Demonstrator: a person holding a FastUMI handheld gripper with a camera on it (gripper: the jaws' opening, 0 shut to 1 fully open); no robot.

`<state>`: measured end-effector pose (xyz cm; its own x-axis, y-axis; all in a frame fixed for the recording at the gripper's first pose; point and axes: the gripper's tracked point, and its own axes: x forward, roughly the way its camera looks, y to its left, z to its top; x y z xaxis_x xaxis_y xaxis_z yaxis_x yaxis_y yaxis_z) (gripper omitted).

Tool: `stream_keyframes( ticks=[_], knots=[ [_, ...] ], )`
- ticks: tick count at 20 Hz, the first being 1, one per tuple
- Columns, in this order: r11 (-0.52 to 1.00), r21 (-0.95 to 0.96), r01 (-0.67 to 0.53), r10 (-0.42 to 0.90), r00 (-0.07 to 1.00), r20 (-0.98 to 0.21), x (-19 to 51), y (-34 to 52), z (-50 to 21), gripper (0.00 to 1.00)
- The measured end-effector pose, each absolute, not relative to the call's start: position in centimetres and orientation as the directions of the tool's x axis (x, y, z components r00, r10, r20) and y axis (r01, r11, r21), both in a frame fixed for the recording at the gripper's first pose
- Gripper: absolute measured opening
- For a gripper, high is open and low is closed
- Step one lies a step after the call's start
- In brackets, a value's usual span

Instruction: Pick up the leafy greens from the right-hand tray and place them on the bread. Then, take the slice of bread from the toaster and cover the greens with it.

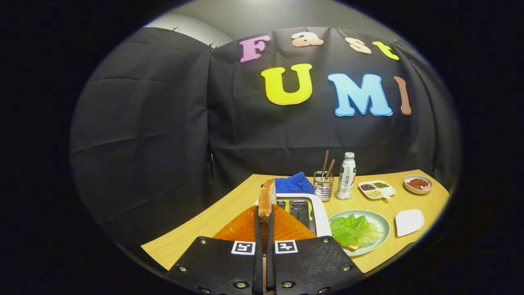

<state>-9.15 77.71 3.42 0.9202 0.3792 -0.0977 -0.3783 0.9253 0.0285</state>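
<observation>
One bread slice (pixel 267 199) pinched between fingers (pixel 264 229) | one toaster (pixel 303 211) | one greens (pixel 352 230) plate (pixel 378 219)

Hand-held gripper (pixel 265 219) clamps bread slice (pixel 267 198) (edge-on) above toaster (pixel 321 215).

Counts: one gripper (pixel 264 223), two fingers clamped on one bread slice (pixel 267 198). One toaster (pixel 305 209), two slots. One green plate (pixel 378 221), one lettuce leaf (pixel 353 230), apparently one bread slice beneath. One bottle (pixel 346 176); two chopsticks (pixel 327 164).
</observation>
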Motion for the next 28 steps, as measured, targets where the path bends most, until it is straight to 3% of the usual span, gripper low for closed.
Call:
stream_keyframes(
  ticks=[15, 28],
  knots=[
    [0.909, 0.046, -0.414, 0.414, 0.91, 0.01, -10.3, 71.3, 11.4, 0.03],
    [0.946, 0.014, -0.325, 0.325, 0.944, -0.064, -7.6, 61.2, 7.2, 0.03]
  ],
)
